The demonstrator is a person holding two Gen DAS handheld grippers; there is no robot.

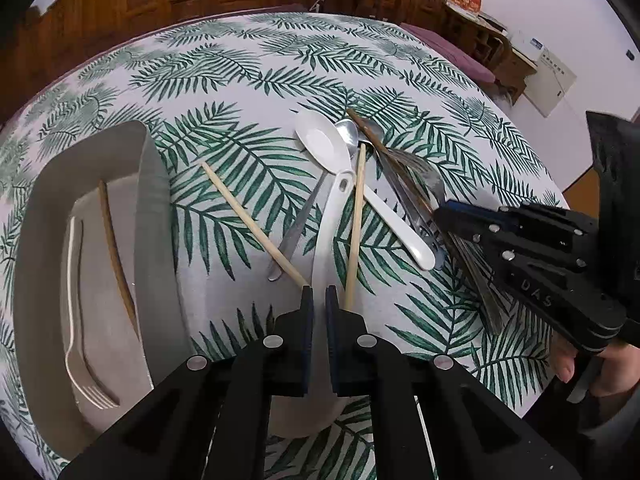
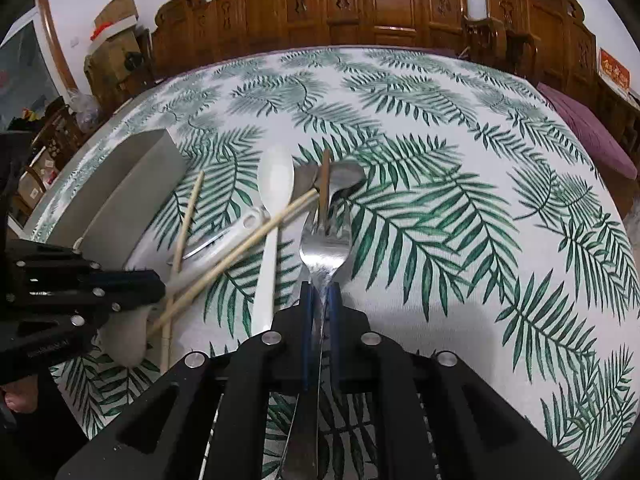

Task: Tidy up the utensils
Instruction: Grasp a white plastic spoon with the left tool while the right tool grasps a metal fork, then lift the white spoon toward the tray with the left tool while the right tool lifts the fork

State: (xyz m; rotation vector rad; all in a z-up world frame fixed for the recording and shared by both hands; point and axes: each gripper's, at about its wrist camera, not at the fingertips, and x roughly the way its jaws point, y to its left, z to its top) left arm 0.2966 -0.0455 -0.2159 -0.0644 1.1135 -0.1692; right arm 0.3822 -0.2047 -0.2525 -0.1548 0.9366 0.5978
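Now our left gripper point(image 1: 319, 294) is clenched on the handle of a white ladle point(image 1: 326, 216), beside the grey tray point(image 1: 154, 216); our right gripper point(image 2: 320, 294) grasps a steel fork point(image 2: 325, 248) by its neck; the heap of spoons point(image 1: 340, 140) and chopsticks point(image 1: 252, 222) lies right of that tray; a pale fork point(image 1: 74, 320) rests inside it.

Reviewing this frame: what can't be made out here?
- Left wrist view: the right gripper covers part of the metal pile, so its count is unclear.
- Left wrist view: the left gripper hides the bowl of the spoon it pinches.
- Right wrist view: the tray wall hides its contents.
- Right wrist view: the gripped fork has its handle end cut off by the bottom edge.
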